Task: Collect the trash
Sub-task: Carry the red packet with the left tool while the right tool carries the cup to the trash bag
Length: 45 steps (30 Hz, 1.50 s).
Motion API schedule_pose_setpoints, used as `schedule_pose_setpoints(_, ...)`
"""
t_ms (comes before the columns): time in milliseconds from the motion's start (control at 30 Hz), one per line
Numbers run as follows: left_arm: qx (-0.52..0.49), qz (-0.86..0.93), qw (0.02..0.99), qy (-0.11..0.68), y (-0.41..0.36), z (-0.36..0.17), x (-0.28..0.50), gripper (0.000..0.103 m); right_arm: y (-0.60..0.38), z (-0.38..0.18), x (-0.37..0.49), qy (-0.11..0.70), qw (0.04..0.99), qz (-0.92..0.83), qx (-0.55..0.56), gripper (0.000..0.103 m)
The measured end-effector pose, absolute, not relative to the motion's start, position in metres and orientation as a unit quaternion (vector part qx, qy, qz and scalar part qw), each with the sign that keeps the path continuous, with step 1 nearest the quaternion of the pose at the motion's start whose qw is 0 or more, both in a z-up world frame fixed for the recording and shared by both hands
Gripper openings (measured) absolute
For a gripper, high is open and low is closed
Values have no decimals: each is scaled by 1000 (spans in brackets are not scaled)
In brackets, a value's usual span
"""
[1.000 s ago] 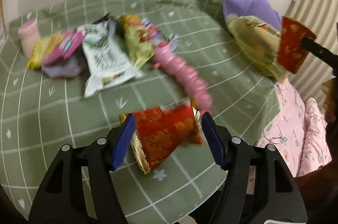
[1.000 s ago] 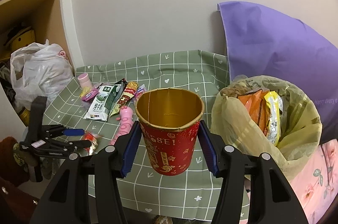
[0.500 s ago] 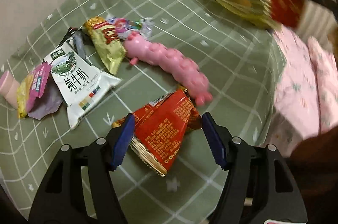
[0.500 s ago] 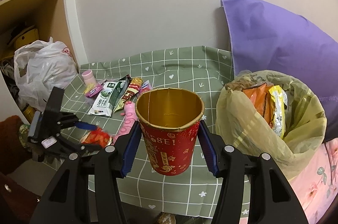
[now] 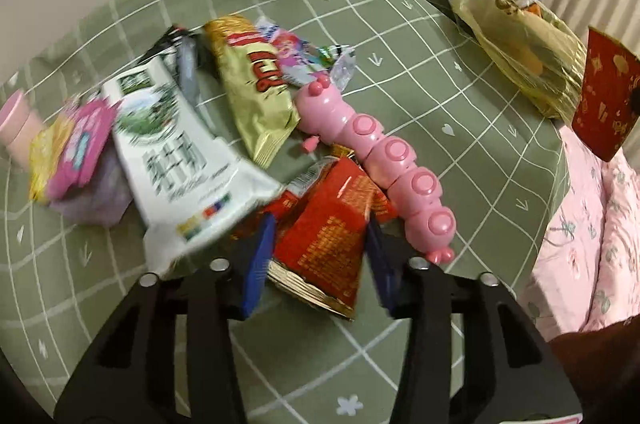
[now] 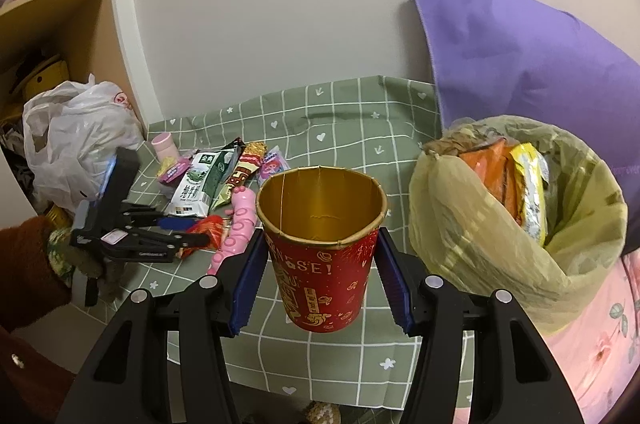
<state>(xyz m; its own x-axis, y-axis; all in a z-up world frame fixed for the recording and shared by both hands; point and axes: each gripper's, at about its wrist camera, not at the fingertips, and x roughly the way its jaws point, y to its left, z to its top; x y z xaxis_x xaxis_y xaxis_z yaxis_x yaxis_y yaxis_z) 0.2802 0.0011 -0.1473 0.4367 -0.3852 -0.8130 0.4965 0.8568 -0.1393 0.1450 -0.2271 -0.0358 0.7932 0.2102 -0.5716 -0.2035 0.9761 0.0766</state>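
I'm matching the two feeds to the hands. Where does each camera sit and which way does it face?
Left wrist: on the left tool, looking down at the table; its fingers grip a red snack wrapper.
Right wrist: on the right tool, facing the wall across the table; its fingers hold a red paper cup, and the person's left sleeve shows.
Shared: pink caterpillar toy, milk pouch, trash bag, cup, wrapper.

milk carton (image 5: 182,159) motion-blurred, purple pillow (image 6: 532,63) cut off at frame edge
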Motion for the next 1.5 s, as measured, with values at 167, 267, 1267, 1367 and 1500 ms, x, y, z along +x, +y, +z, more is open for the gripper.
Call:
schedule_pose_setpoints(167,70,-277,838,464,-2,-149,301,41,-218,-32,148,301,946,120,-14,52)
schedule_pose_setpoints(267,21,-269,844,463,6,-144,304,36,-217,-32,148,301,946,119,-14,52)
schedule_pose_setpoints(1267,39,-492,797,349,-268,6,337,36,-403,59,131,217,974,-28,59,52)
schedule_pose_setpoints(1367,71,-473,779,405,-312,-25,355,36,-423,42,135,232,970,-34,68,52)
schedule_pose_setpoints(1500,117,-465,756,446,-342,-50,359,35,-449,27,143,243,966,-31,86,52)
